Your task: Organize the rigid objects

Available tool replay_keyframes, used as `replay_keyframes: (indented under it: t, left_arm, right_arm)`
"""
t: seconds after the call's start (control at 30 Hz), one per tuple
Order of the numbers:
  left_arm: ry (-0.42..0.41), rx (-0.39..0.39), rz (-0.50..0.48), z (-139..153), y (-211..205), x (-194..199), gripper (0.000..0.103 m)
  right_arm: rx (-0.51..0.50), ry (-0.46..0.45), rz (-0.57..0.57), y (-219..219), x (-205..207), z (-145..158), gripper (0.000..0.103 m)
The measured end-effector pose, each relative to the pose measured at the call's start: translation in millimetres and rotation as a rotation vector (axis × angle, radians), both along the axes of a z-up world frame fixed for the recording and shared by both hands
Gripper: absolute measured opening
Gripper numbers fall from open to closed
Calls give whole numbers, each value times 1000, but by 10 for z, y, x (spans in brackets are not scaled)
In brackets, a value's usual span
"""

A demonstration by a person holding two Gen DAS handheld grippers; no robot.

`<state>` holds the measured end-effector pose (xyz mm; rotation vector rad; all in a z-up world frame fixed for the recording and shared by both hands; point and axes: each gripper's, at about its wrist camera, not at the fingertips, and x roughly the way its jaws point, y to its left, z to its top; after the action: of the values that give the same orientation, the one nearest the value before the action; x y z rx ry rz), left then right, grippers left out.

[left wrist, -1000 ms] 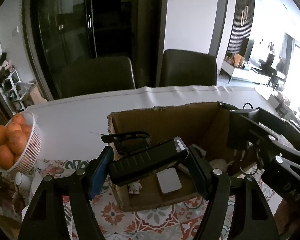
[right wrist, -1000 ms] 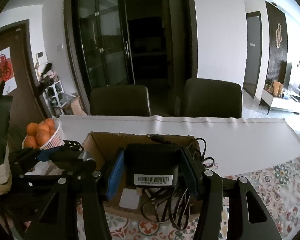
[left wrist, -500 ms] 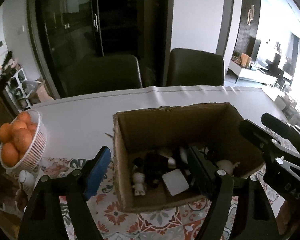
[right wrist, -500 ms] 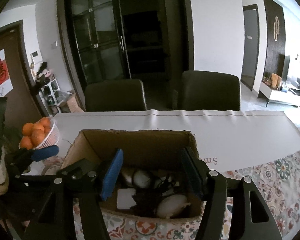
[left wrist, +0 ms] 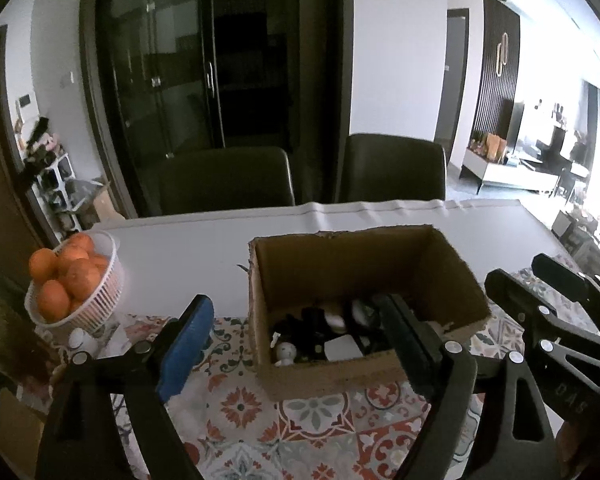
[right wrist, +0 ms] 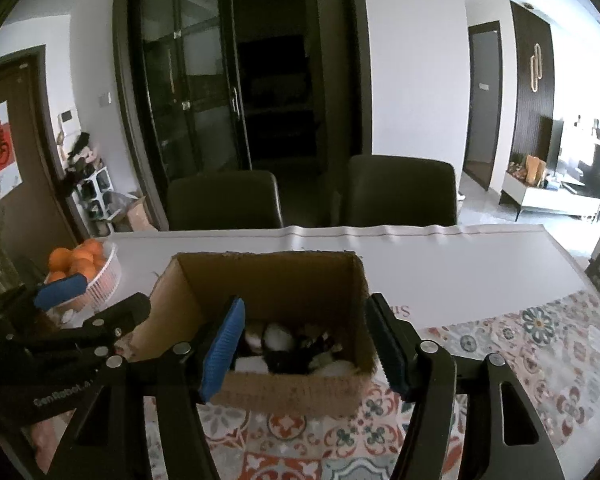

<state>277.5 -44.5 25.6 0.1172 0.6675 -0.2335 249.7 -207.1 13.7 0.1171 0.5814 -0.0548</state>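
Patterned cloth covers the near part of your bench (left wrist: 236,404), where the cardboard box (left wrist: 364,376) stands holding small dark and white objects. Your left gripper (left wrist: 300,344) and right gripper (right wrist: 306,346) have just been opening; both are empty, poised before the box.

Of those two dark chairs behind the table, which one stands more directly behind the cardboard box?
The right chair. It lines up behind the cardboard box, while the left chair sits off toward the basket of oranges.
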Motion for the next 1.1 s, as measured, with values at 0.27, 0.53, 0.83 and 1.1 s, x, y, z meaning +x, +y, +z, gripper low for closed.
replay_keyframes:
  t: [0.27,0.53,0.83,1.1]
  left_arm:
    - [-101,12,28,159,80,-540,101]
    - [-186,47,71,234,199,-998,103]
    - [-189,39,79,207,263,-1292,103]
    - [-167,16,67,170,277,-1467,103]
  right_arm:
    - [-32,-47,-43,32,-516,152,74]
    - [-60,-77,-85,93,-929,215,85]
    - [-72,-66,-83,158,-1192,200,85]
    - [-65,-69,-79,188,-1391,169,85]
